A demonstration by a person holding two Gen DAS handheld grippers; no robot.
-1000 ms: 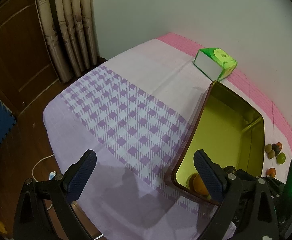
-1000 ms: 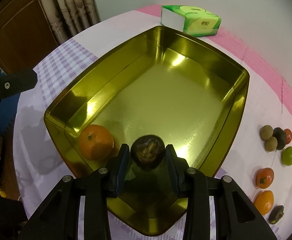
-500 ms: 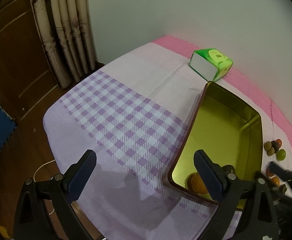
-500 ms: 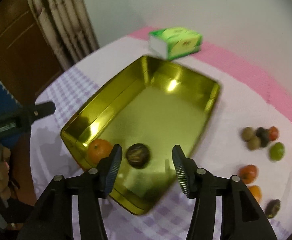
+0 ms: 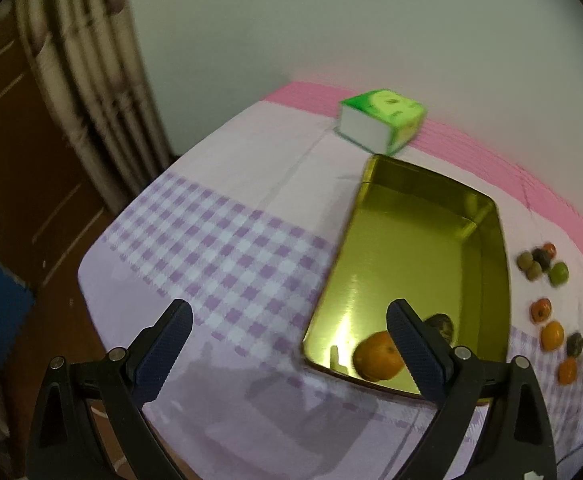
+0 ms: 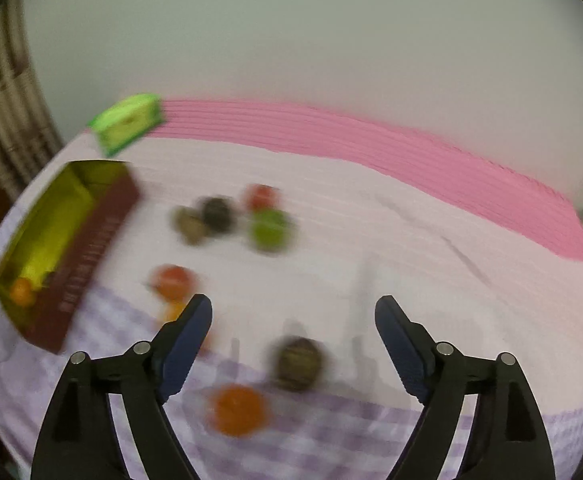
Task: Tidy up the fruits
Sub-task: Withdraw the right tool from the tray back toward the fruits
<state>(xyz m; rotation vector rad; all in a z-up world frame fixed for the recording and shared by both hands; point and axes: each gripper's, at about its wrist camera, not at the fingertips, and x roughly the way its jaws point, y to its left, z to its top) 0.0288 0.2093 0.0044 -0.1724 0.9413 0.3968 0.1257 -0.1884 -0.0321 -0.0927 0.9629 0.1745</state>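
Step in hand, by judgement: fetching next fruit.

Left claw [image 5: 287,340] wide, empty, lower centre of its view.

Gold tin [image 5: 491,216] centre-right: orange [image 5: 375,356], dark fruit [image 5: 441,324] inside.

Right claw [image 6: 293,322] wide, empty; brown fruit [image 6: 297,362] between fingers, lower centre, blurred.

Next: descend, close.

Orange fruit [image 6: 237,410] crowds below-left; open room right.

Black left gripper [image 5: 287,338] and right gripper [image 6: 293,336] frames, silver screws, ribbed navy pads on the jaws
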